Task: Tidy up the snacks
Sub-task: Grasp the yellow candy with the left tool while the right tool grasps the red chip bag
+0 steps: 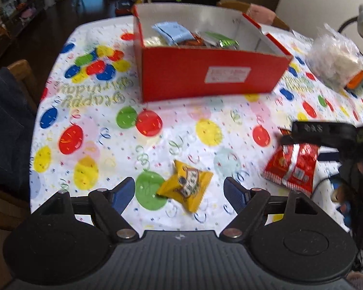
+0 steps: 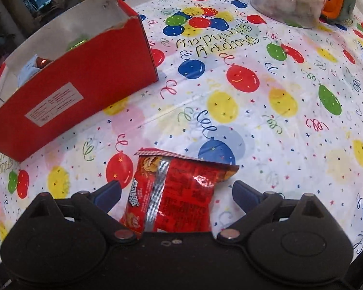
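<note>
A small yellow snack packet lies on the balloon-print tablecloth between the spread fingers of my left gripper, which is open and does not touch it. A red snack bag lies flat between the wide fingers of my right gripper, also open with gaps on both sides. From the left wrist view the same red snack bag shows at the right, with the right gripper above it. A red cardboard box stands behind, holding several wrapped snacks; the box is at the left in the right wrist view.
A clear plastic bag with white contents and an orange-and-green object sit at the table's far right. A wooden chair with dark cloth stands by the left table edge. Balloon-print cloth spreads between the box and the bag.
</note>
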Demonstrator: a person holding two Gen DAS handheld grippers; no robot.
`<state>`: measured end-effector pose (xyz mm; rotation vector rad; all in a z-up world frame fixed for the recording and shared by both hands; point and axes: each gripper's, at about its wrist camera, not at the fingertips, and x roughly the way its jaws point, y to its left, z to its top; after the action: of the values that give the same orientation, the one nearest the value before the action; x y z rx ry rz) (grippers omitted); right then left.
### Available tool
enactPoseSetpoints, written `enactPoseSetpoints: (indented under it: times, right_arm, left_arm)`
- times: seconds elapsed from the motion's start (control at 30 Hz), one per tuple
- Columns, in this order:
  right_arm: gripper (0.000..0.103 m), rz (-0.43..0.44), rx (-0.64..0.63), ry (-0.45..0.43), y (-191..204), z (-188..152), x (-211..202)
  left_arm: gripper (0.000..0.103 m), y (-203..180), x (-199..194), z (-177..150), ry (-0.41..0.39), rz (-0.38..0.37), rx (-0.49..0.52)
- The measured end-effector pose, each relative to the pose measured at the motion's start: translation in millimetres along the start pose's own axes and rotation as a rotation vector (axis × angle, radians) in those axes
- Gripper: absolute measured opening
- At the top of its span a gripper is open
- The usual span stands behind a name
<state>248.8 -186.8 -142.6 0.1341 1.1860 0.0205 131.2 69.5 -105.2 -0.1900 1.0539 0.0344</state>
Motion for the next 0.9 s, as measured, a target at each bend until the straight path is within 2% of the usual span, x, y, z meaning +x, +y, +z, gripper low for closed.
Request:
enactPoseSetpoints:
  times: [0.27,0.6,0.9]
  right_arm:
    - [0.098,-0.061,-0.028,0.026,9,1,15]
    - [0.093,-0.045,-0.095,0.032,12,2,17]
    - [0.079,-0.030,-0.187,0.028,12,-1,12]
  left_arm:
    - [0.080,-5,18,-3,0.049,-0.020,0.095]
    - [0.080,-7,46,12,0.112,-0.086,0.156]
    - [0.077,2,69,16,0.170,-0.071,0.148]
